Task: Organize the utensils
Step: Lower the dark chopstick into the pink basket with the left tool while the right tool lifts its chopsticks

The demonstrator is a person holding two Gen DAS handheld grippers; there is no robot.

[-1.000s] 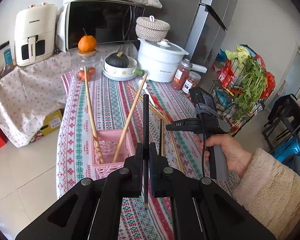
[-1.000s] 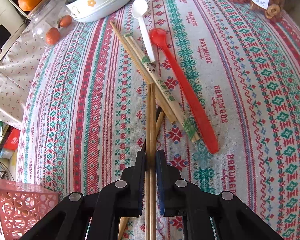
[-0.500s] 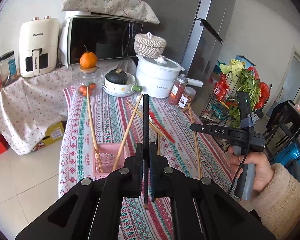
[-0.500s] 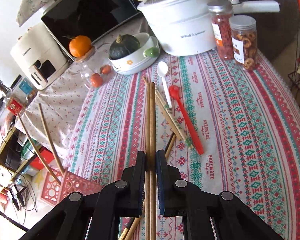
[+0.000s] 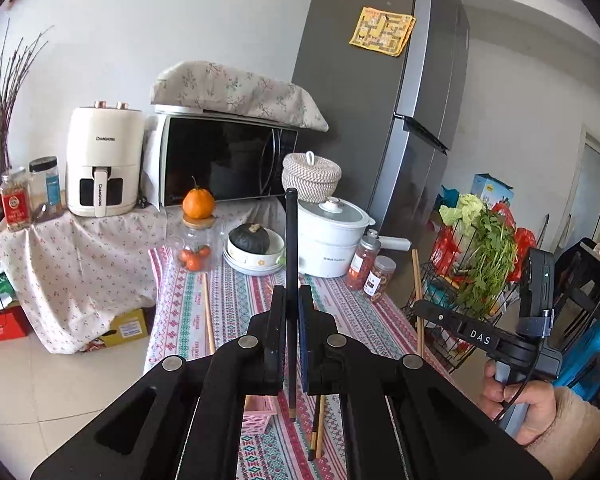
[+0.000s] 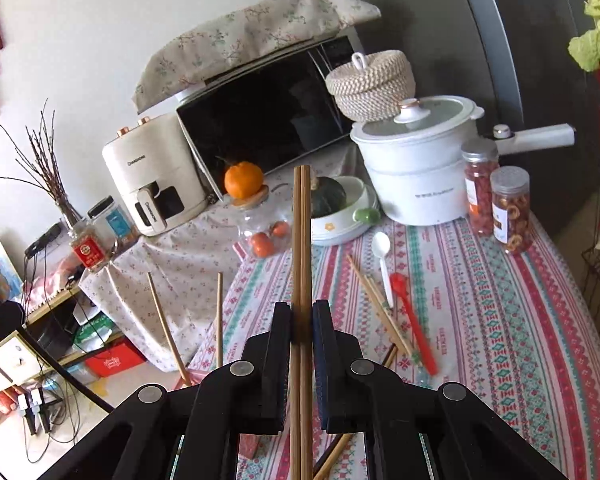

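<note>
Black chopstick (image 5: pixel 291 264): clamped in my left tongs (image 5: pixel 292 300), pointing straight ahead.
Wooden chopsticks (image 6: pixel 302 248): a pair side by side, pinched in my right tongs (image 6: pixel 301 320).
Pink basket (image 5: pixel 258 414): under my left tongs, sticks standing in it.
Red spoon (image 6: pixel 414 320), white spoon (image 6: pixel 384 260): flat, right of my right tongs.

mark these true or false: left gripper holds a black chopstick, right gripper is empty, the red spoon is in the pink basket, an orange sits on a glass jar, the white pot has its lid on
1. The left gripper holds a black chopstick: true.
2. The right gripper is empty: false, it is shut on a pair of wooden chopsticks.
3. The red spoon is in the pink basket: false, it lies on the tablecloth beside the white spoon.
4. An orange sits on a glass jar: true.
5. The white pot has its lid on: true.
</note>
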